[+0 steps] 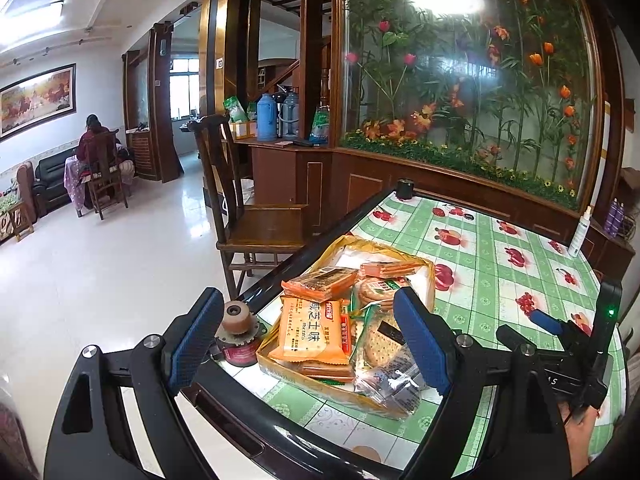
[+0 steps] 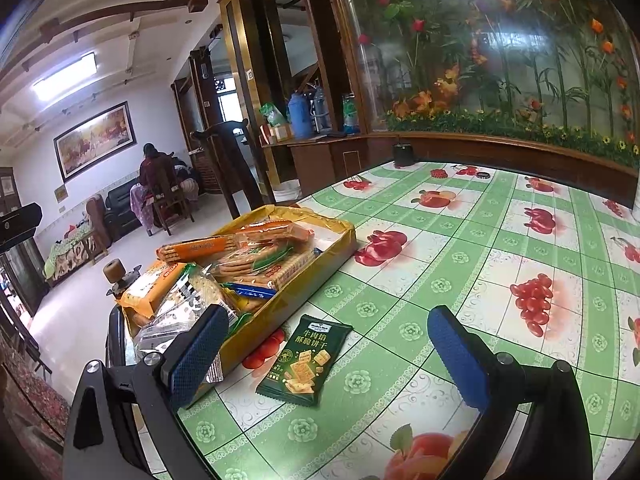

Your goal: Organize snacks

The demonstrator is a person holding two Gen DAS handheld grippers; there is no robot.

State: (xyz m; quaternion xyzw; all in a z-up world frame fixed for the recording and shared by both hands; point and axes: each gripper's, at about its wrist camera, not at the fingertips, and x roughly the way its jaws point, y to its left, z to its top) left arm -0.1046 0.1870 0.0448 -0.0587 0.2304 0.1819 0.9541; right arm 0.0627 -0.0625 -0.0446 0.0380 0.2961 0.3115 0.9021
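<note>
A shallow yellow cardboard tray (image 1: 430, 276) sits near the table's left edge, filled with several biscuit packets; an orange packet (image 1: 312, 330) lies on top. The tray also shows in the right wrist view (image 2: 340, 246). A dark green cracker packet (image 2: 306, 360) lies flat on the tablecloth just right of the tray. My left gripper (image 1: 308, 344) is open and empty, hovering over the tray's near end. My right gripper (image 2: 332, 354) is open and empty, its fingers either side of the green packet and above it. The right gripper also shows in the left wrist view (image 1: 548, 322).
The table has a green checked fruit-print cloth (image 2: 460, 240). A small brown-capped jar (image 1: 238, 334) stands at the table's left edge beside the tray. A dark cup (image 2: 402, 154) sits at the far corner, a white spray bottle (image 1: 580, 234) at the far right. A wooden chair (image 1: 256, 216) stands left of the table.
</note>
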